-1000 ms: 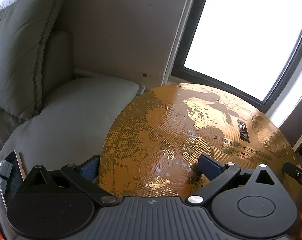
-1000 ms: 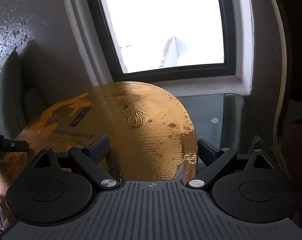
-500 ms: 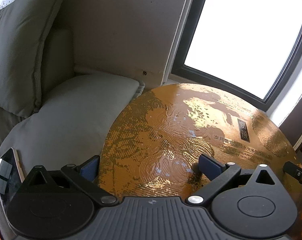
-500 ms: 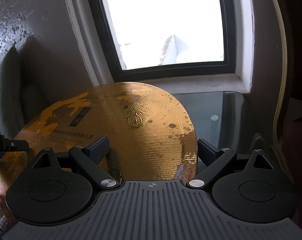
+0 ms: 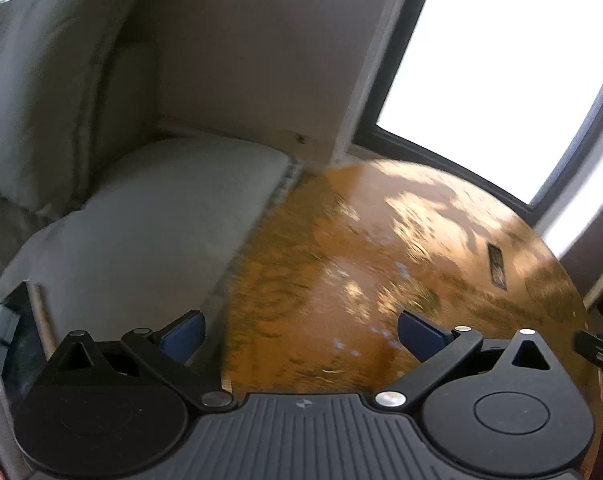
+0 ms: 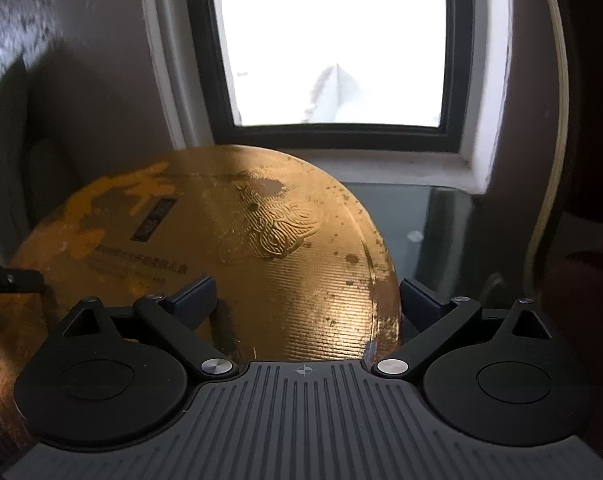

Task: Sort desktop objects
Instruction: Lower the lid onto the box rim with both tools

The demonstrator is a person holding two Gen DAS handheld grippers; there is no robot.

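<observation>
Right gripper (image 6: 305, 300) has just been opening, jaws wide astride the gold round box (image 6: 237, 256), pads clear of its rim. Left gripper (image 5: 301, 336) open too, straddling the opposite edge. Box looks stiff, glossy, probably slippery: best pinched at the rim. Beyond it: window (image 6: 333, 40), cushion (image 5: 161, 216) and glass tabletop (image 6: 429, 232) alongside.

Setting: a home living area. Indicators: grey fabric sofa seat cushion (image 5: 161, 216) with a matching upright back pillow (image 5: 33, 92), a dark-framed bright window (image 6: 333, 48) in a plain wall, and a dark glass-topped side table (image 6: 441, 232) beneath it.
</observation>
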